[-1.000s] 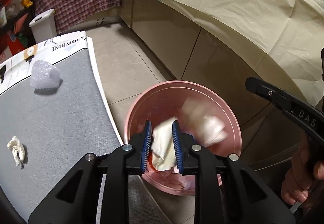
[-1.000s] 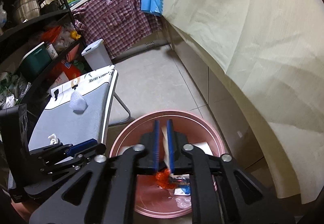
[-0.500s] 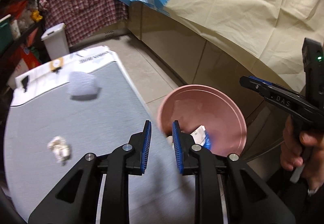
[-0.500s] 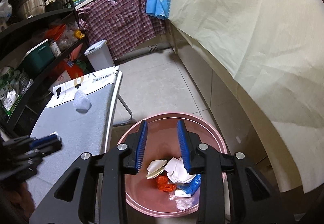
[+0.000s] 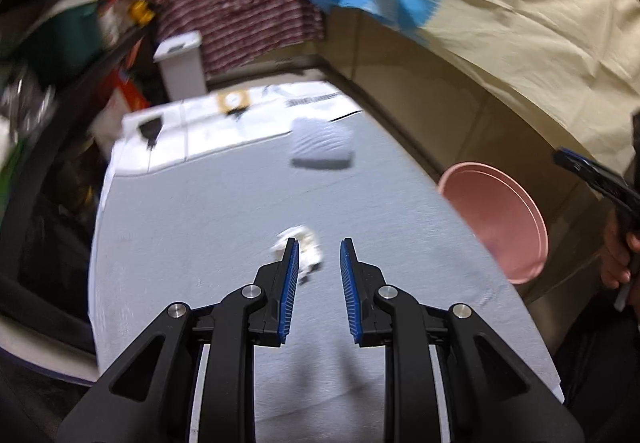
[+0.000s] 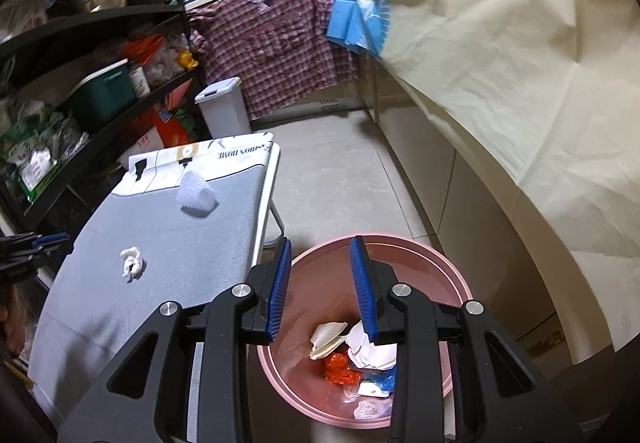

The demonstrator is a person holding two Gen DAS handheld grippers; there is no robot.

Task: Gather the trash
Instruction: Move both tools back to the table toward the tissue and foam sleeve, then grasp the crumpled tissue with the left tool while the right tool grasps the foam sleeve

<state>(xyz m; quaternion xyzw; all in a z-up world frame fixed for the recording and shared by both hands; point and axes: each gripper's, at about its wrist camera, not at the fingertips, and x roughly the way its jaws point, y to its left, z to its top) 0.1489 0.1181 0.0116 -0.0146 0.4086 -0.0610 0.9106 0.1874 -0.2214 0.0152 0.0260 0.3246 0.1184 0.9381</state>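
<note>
A small crumpled white tissue (image 5: pixel 306 243) lies on the grey ironing board (image 5: pixel 208 211), just beyond my left gripper (image 5: pixel 319 251), which is open and empty above the board. A white foam piece (image 5: pixel 322 141) lies farther along the board. The pink bin (image 6: pixel 400 255) stands on the floor beside the board and holds paper, orange and blue scraps (image 6: pixel 352 355). My right gripper (image 6: pixel 320 255) is open and empty above the bin. The tissue (image 6: pixel 131 263) and foam piece (image 6: pixel 196 195) also show in the right wrist view. The pink bin (image 5: pixel 496 219) shows at the right of the left wrist view.
A white lidded bin (image 6: pixel 222 107) stands past the board's far end. Black shelves (image 6: pixel 80 43) with clutter run along the left. A cream cloth (image 6: pixel 500 63) covers the counter on the right. Checked shirts (image 6: pixel 272 43) hang at the back.
Both grippers let go of their trash into the bin and opened. My left gripper swung left from the bin to over the board, towards the tissue. My right gripper stays above the bin.
</note>
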